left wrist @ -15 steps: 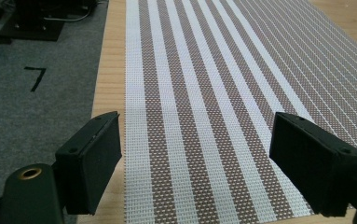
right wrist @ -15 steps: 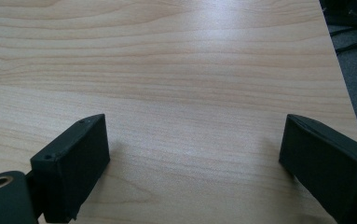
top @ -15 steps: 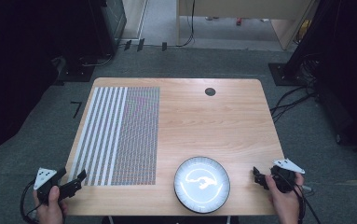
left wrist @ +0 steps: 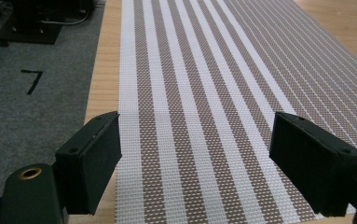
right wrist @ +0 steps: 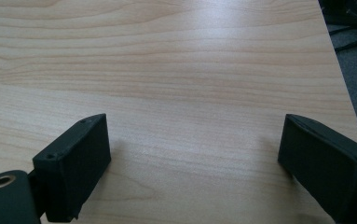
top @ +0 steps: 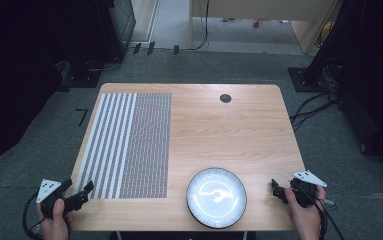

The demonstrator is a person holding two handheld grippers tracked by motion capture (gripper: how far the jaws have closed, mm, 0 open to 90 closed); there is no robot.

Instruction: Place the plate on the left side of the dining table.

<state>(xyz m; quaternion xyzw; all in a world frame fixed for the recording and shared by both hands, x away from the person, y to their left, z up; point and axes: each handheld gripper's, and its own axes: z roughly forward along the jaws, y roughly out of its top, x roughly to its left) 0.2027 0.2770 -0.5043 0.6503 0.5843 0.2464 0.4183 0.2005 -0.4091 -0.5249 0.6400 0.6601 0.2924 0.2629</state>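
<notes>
With both sets of jaws wide and empty, the left gripper [top: 81,196] is poised at the near edge of the brown-and-white striped woven placemat [top: 129,142], likely to be pinched next, the right gripper [top: 275,190] beside the dark-rimmed white round plate [top: 216,197] on the light wooden desk [top: 229,130].

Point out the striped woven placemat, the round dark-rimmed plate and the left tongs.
Striped woven placemat [top: 129,145]: high view, middle of the mat's weave.
Round dark-rimmed plate [top: 216,217]: high view, pale face near its front rim.
Left tongs [top: 85,193]: high view, midway between the two black tips, open.
</notes>
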